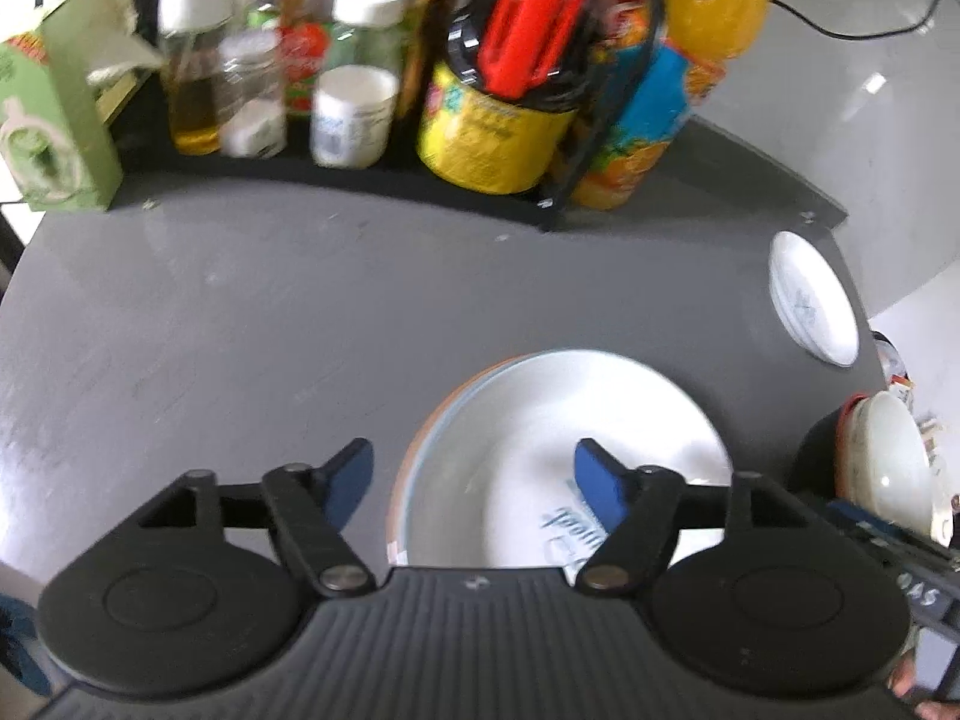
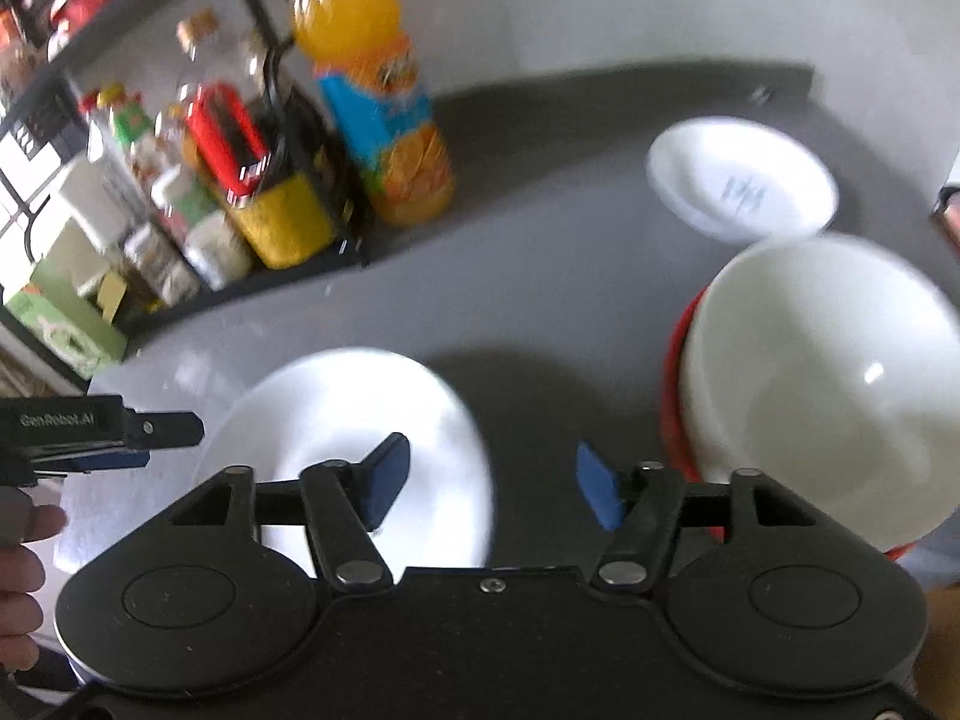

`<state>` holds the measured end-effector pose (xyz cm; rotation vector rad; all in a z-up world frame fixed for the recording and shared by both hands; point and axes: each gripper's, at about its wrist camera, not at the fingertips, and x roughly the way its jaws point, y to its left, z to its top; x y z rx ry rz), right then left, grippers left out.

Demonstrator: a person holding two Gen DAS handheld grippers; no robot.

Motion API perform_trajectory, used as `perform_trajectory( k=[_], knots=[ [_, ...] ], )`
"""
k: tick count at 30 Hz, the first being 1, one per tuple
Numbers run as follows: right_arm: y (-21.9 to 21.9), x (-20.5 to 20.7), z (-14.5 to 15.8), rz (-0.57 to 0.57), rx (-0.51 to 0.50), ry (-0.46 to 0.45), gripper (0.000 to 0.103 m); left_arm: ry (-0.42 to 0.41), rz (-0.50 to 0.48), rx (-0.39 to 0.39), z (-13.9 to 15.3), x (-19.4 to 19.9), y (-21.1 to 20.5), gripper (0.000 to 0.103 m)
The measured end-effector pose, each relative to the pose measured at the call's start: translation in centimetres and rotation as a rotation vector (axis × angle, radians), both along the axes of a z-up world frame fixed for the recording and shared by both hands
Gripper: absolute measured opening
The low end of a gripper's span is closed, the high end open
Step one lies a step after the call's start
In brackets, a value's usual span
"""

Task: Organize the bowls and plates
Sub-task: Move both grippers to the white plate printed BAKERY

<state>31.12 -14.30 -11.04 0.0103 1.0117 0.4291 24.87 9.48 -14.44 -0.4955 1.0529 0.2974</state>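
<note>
Two empty grippers, left gripper (image 1: 474, 474) and right gripper (image 2: 492, 483), are held with fingers wide above the stacked white ceramic plates (image 1: 558, 450) near the grey counter (image 1: 240, 312) front edge, where a clumsy off-centre grip could slide the stack off.

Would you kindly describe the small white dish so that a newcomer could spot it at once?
Start at the tall orange juice bottle at the end of the black rack. On the grey tabletop beyond the white bowl nested in a red one lies the small white dish, shallow, alone, with a faint blue mark inside.
</note>
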Motion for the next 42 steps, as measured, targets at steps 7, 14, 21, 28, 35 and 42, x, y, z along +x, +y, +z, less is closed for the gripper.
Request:
perform_trajectory(
  k=[7,14,21,28,35,42],
  knots=[
    [-4.5,1.8,3.9,-0.06,0.034,-0.093,0.085,-0.031,-0.067,0.011,1.7,3.3,-2.4,0.08],
    [-9.4,4.4,5.1,-0.131,0.011,-0.124,0.087,-0.058,-0.121,0.022,3.0,7.2,-5.9,0.081],
    [-14.2,7.9,5.0,-0.174,0.034,-0.142,0.087,-0.079,-0.14,0.04,3.9,11.2,-9.5,0.081],
    [-17.7,11.6,4.1,-0.166,0.048,-0.134,0.087,-0.091,-0.135,0.028,4.8,15.0,-12.9,0.081],
    [-20.8,15.2,2.3,-0.141,0.088,-0.078,0.088,-0.1,-0.12,0.035,4.6,18.9,-16.5,0.082],
    [-22.0,18.9,0.0,-0.098,0.124,-0.033,0.1,-0.064,-0.122,0.061,2.9,22.9,-19.1,0.088]
  ],
)
